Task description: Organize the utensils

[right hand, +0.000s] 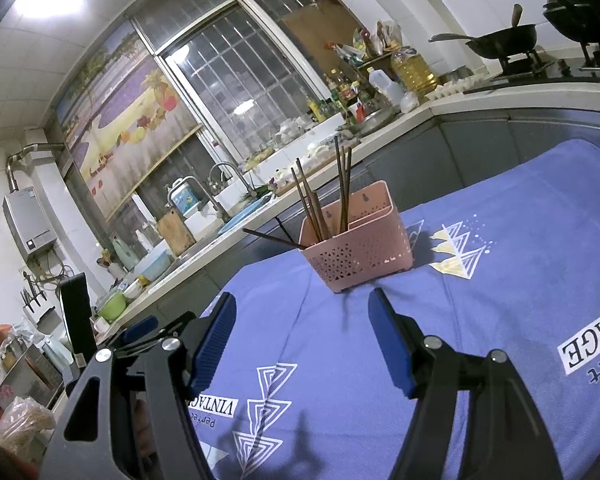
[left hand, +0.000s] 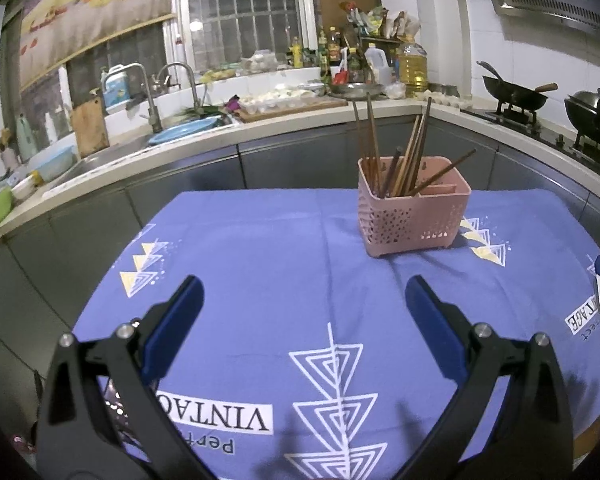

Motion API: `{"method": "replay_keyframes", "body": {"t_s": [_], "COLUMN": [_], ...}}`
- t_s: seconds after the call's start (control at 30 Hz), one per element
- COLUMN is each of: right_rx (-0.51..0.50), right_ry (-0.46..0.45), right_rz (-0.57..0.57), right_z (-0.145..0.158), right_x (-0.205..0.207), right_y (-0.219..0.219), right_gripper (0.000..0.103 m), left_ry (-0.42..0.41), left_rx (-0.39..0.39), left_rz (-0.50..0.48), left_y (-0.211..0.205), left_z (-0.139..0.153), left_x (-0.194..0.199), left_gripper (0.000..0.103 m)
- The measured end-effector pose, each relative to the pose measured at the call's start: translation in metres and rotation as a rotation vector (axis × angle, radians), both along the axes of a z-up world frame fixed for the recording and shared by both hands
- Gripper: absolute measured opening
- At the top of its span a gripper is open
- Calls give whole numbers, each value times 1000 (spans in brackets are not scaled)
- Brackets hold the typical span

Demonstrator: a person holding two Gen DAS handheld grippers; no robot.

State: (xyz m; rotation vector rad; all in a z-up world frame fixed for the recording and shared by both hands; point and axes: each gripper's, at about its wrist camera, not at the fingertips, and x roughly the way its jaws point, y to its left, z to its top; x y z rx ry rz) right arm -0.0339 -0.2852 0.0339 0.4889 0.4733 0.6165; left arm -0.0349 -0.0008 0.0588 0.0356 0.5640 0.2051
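A pink perforated utensil basket [left hand: 414,216] stands on the blue printed tablecloth [left hand: 260,264], holding several brown chopsticks [left hand: 404,160] that lean in different directions. My left gripper [left hand: 304,292] hovers open over the cloth, short of the basket, with nothing between its blue pads. In the right wrist view the same basket [right hand: 356,240] sits ahead with its chopsticks [right hand: 320,204], one lying over the rim to the left. My right gripper [right hand: 302,312] is open and empty, just in front of the basket. The left gripper's black frame [right hand: 140,336] shows at the left.
A kitchen counter [left hand: 204,140] curves behind the table with a sink, taps, bottles and a cutting board. Two woks [left hand: 516,92] sit on a stove at the right. The tablecloth ends at the table's far edge [left hand: 268,192] near the grey cabinets.
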Motion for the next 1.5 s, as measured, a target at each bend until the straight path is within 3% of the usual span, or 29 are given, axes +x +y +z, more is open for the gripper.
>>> {"method": "replay_keyframes", "body": {"t_s": [1.5], "right_rx": [9], "right_ry": [60], "right_rz": [10], "right_z": [-22], "right_x": [-16], "right_y": [10], "right_gripper": [69], "left_ry": [82], "left_rx": [23], "left_rz": [20], "left_y": [-3], "left_z": [-24], "left_x": [12], "left_gripper": [97]}}
